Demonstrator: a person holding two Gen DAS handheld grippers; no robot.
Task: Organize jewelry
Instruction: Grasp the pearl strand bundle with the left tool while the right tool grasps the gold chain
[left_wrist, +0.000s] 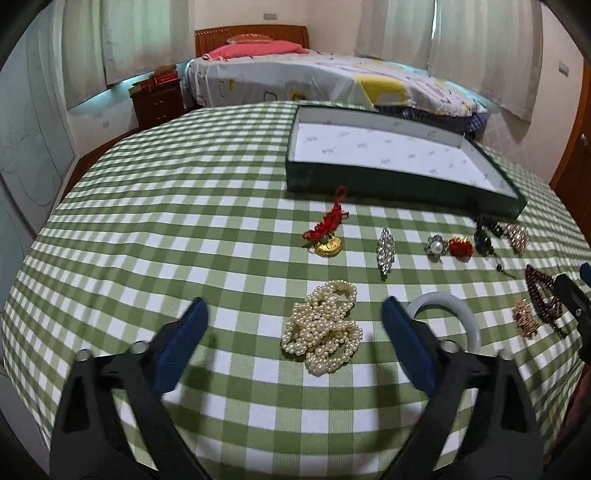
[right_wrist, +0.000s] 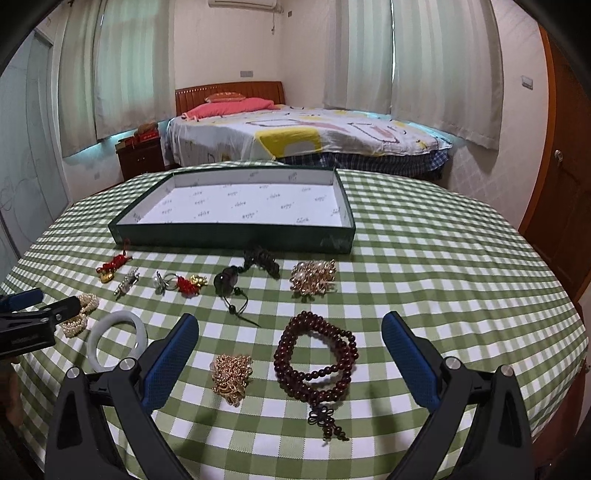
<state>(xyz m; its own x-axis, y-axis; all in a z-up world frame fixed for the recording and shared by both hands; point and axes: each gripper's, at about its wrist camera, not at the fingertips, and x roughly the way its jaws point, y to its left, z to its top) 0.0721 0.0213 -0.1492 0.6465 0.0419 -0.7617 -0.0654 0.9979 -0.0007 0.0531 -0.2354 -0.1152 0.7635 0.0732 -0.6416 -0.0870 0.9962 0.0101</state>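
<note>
**Jewelry laid out before an empty tray**

Pearls (left_wrist: 320, 326) lie heaped on the checked cloth (left_wrist: 147, 229), between the spread jaws of the left gripper (left_wrist: 293, 317), untouched. A pale bangle (left_wrist: 466, 312) sits just beside its right finger. The right gripper (right_wrist: 290, 332) also stands wide, nothing pinched, over the dark bead bracelet (right_wrist: 316, 356) and a gold chain (right_wrist: 232, 373). Smaller pieces form a row beyond, among them a red knot charm (left_wrist: 327, 230) and a crystal brooch (left_wrist: 385, 249). The tray (right_wrist: 236, 232) sits farther back.
</note>
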